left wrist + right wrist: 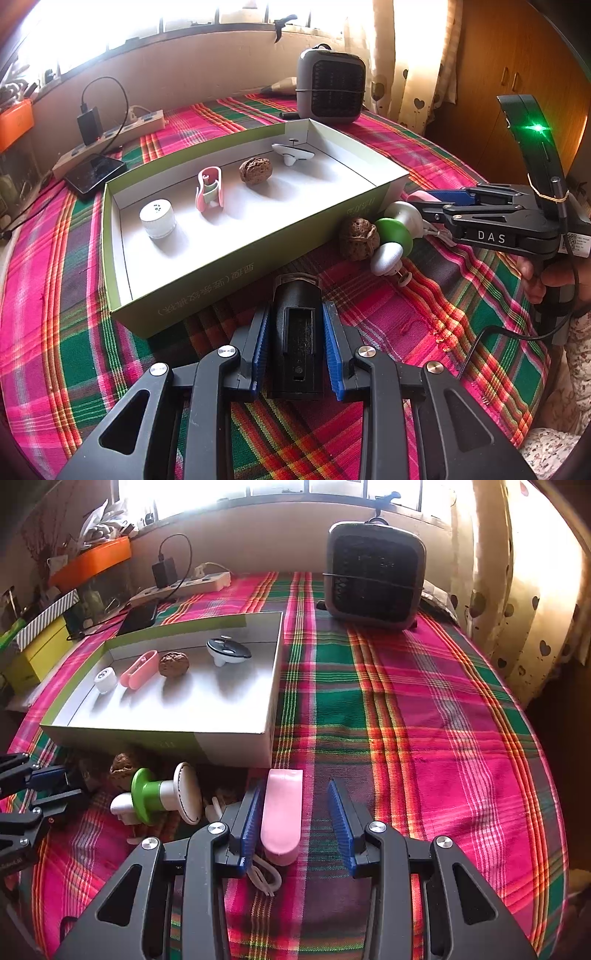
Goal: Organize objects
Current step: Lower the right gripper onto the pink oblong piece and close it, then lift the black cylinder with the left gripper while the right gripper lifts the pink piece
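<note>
We have four things in the box [236, 254], our left claw [295, 343] clamped on a black case [295, 332], our right claw [295, 823] apart around a pink clip [282, 812], walnut [358, 238] left.

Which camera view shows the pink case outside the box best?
The right wrist view: the pink case lies whole between the right tool's fingers. The left wrist view shows only a pink edge behind that tool.
</note>
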A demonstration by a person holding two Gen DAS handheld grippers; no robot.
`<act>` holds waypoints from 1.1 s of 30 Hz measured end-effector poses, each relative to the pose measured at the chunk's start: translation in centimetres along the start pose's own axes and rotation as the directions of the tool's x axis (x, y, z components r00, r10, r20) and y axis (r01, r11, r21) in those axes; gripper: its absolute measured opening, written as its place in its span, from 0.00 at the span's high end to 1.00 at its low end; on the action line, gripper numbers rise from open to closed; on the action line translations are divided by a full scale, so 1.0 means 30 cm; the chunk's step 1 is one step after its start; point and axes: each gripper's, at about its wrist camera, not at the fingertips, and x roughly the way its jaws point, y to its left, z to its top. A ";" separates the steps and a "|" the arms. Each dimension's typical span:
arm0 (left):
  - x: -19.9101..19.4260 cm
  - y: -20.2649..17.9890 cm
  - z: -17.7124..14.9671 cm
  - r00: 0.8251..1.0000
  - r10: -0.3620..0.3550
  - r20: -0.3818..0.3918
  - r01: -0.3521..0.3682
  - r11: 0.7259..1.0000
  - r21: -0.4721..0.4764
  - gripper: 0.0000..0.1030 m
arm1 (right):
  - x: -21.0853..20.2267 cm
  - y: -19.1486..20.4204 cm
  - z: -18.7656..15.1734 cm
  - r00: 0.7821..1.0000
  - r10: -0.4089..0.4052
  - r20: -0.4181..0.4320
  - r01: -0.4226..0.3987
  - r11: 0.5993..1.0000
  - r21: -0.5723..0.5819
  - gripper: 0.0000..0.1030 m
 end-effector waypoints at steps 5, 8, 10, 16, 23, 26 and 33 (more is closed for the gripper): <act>-0.001 -0.001 0.000 1.000 -0.002 0.000 0.002 1.000 -0.002 0.75 | 0.001 -0.002 0.001 1.000 0.003 0.001 -0.003 1.000 -0.006 0.68; -0.001 -0.001 0.001 1.000 0.003 0.000 -0.003 1.000 0.001 0.75 | -0.001 0.002 -0.001 1.000 0.006 0.004 -0.006 1.000 -0.014 0.80; -0.002 -0.001 0.001 1.000 0.004 0.000 -0.004 1.000 0.002 0.75 | -0.001 0.007 -0.002 1.000 0.005 0.004 -0.005 1.000 -0.018 0.82; -0.002 -0.002 0.001 1.000 0.005 0.000 -0.005 1.000 0.003 0.76 | -0.002 0.008 -0.003 1.000 0.009 0.005 -0.009 1.000 -0.015 0.82; -0.001 -0.002 0.000 1.000 0.005 0.000 -0.005 1.000 0.003 0.76 | -0.002 0.007 -0.002 1.000 0.010 0.005 -0.010 1.000 -0.016 0.82; -0.001 -0.002 0.000 1.000 0.006 0.000 -0.006 1.000 0.003 0.76 | -0.002 0.008 -0.002 1.000 0.010 0.005 -0.010 1.000 -0.015 0.82; -0.002 -0.013 0.003 1.000 0.030 0.000 -0.030 1.000 0.008 0.76 | -0.002 0.011 -0.002 1.000 0.007 0.005 -0.007 1.000 -0.022 0.82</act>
